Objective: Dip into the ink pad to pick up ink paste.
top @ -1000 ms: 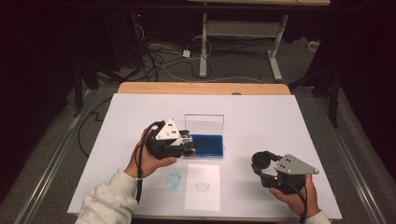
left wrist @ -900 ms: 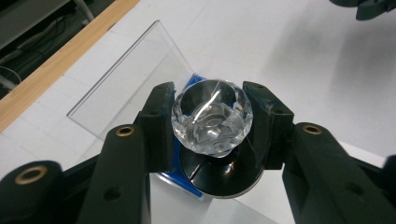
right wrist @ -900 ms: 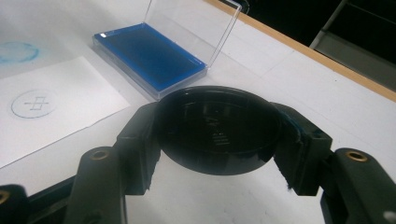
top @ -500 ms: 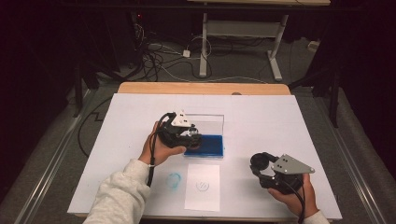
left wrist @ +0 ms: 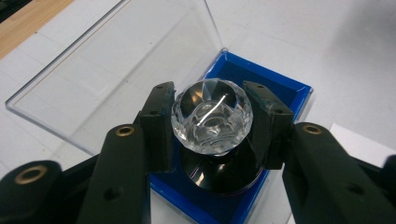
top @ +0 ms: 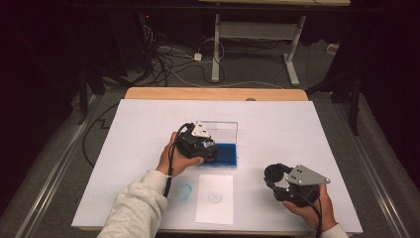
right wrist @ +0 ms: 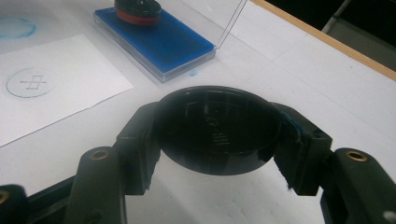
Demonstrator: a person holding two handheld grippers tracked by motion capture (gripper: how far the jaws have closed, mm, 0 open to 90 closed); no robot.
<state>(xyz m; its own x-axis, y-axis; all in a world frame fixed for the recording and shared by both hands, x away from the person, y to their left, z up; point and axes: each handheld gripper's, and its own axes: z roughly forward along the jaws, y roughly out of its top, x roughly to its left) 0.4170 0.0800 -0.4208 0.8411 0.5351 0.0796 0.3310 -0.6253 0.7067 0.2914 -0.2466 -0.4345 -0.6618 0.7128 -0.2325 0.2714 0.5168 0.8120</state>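
Note:
My left gripper (left wrist: pixel 211 100) is shut on the clear faceted knob (left wrist: pixel 212 116) of a round stamp. The stamp's black base (left wrist: pixel 219 175) rests on the blue ink pad (left wrist: pixel 285 91). In the high view the left gripper (top: pixel 208 148) sits over the left part of the ink pad (top: pixel 229 154), at mid table. My right gripper (right wrist: pixel 217 135) is shut on a round black cap (right wrist: pixel 217 126), held just above the table. The high view has the right gripper (top: pixel 277 179) with the cap (top: pixel 275 173) near the front right.
The ink pad's clear lid (top: pixel 224 130) stands open behind it. A white paper sheet (top: pixel 214 213) with a round blue stamp mark (top: pixel 214 198) lies at the front edge. A blue ring smudge (top: pixel 184 191) marks the table to its left. A wooden strip (top: pixel 213 93) runs along the far edge.
My left hand has carried the stamp to the right and lowered it onto the ink pad. The right hand with the cap has stayed put.

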